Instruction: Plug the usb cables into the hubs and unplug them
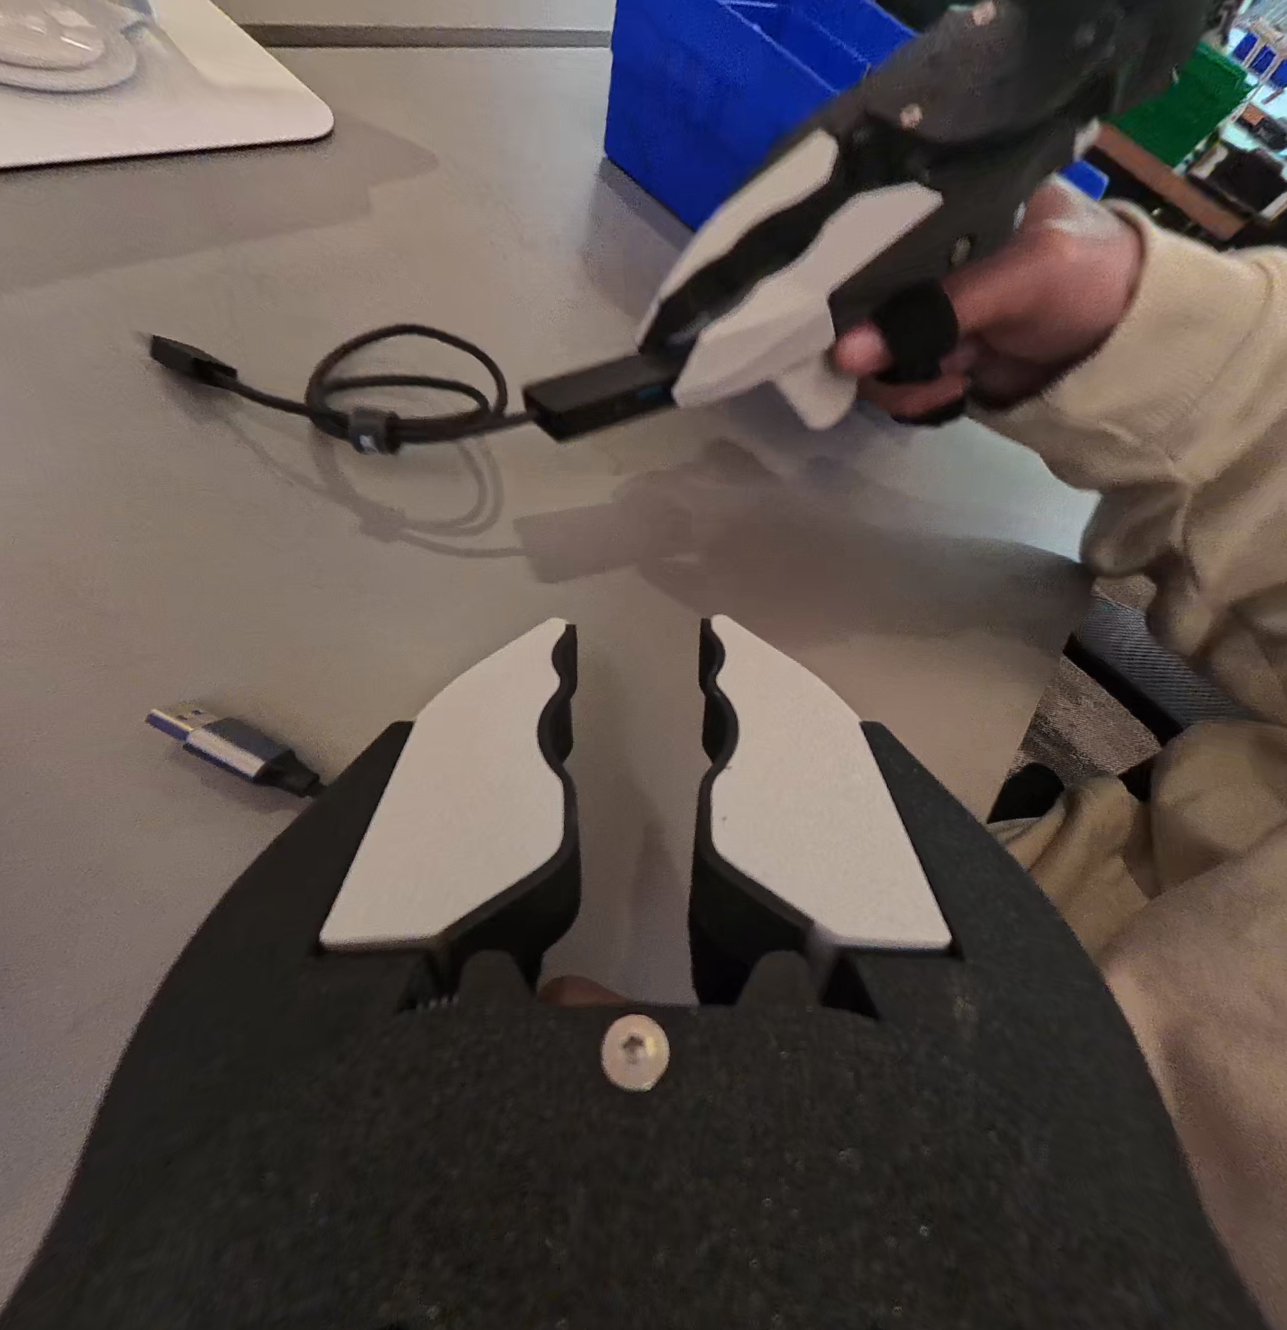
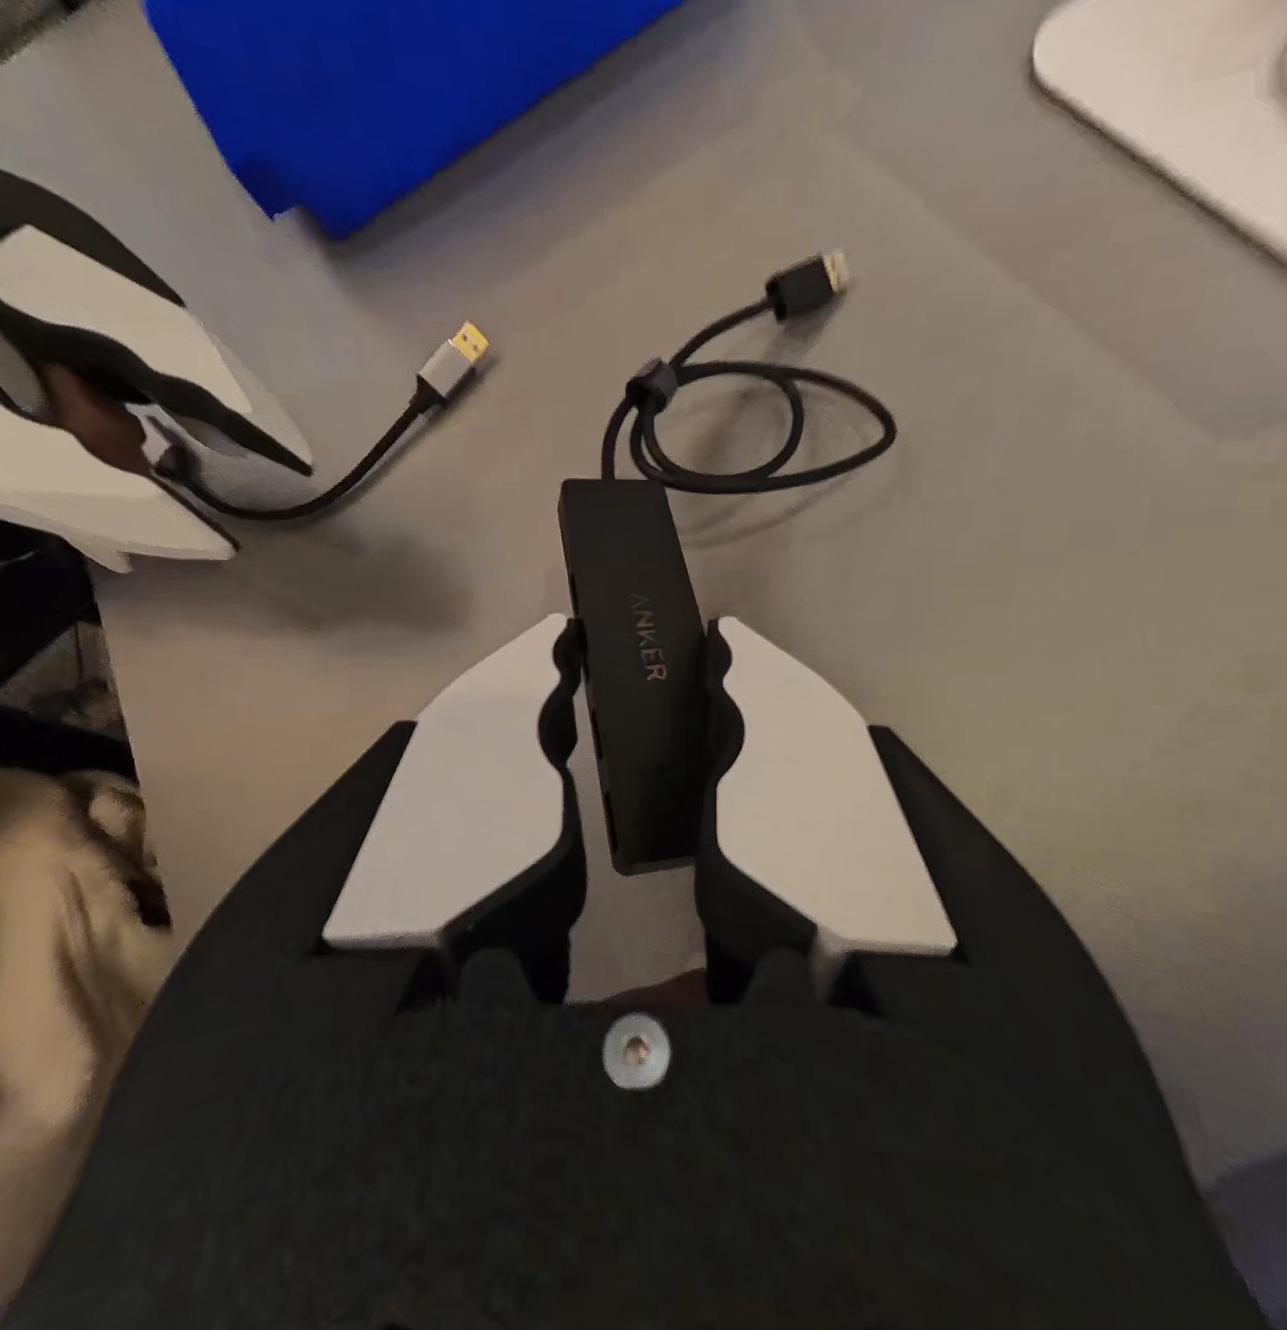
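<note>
My right gripper (image 2: 640, 626) is shut on a black USB hub (image 2: 630, 648), gripping its long sides, with the hub's far end pointing forward. In the left wrist view the right gripper (image 1: 662, 367) holds the hub (image 1: 590, 396) a little above the grey table. The hub's own black cable (image 1: 403, 388) lies coiled, ending in a black plug (image 1: 187, 356). A USB cable with a silver plug (image 1: 223, 745) lies on the table left of my left gripper (image 1: 637, 633), which is open and empty. The cable (image 2: 381, 446) runs under the left gripper (image 2: 259, 504).
A blue bin (image 1: 705, 93) stands at the back, behind the right gripper. A white mat (image 1: 158, 108) holding a clear object lies at the far left. The table edge (image 1: 1051, 648) runs on the right, with a person's beige sleeve (image 1: 1202, 432) beyond it. My right fingertips sit around 12 cm from my left ones.
</note>
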A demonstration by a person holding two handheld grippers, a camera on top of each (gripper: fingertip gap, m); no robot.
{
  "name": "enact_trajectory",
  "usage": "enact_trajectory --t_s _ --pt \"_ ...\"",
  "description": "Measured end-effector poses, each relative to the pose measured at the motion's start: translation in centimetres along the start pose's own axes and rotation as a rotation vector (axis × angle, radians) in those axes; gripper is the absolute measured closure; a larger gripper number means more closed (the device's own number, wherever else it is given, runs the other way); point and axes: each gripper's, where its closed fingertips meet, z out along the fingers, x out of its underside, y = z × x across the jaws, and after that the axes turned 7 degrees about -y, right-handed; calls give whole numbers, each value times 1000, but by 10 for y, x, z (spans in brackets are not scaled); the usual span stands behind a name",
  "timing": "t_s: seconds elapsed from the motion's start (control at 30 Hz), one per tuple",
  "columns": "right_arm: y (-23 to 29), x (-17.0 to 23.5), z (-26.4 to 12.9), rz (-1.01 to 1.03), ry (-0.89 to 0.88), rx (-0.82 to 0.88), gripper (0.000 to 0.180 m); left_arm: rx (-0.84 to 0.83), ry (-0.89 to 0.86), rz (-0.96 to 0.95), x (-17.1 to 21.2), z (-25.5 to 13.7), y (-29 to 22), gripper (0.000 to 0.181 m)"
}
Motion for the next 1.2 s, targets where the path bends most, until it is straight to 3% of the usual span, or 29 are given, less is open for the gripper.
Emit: enact_trajectory --t_s 0.2,0.37,0.5,0.7,0.87,0.93,1.07,1.2 --pt "27 57 3 105 46 134 147 15 31 17 15 1 -5 149" --pt "40 79 3 35 135 216 146 20 50 16 25 -3 -6 149" --pt "43 70 1 -58 202 191 122 -10 71 57 30 -5 -2 149" --pt "37 54 31 -235 412 158 120 -29 65 89 28 -12 -1 149" --pt "37 64 38 -205 543 93 131 -18 55 97 27 -17 -7 148" --pt "38 63 38 -226 536 73 146 -16 65 101 30 -17 -8 148" --pt "40 62 40 -217 423 44 147 -25 86 122 36 -12 -11 148" --pt "46 35 36 -35 164 -4 147 -33 90 127 39 -6 -13 148"
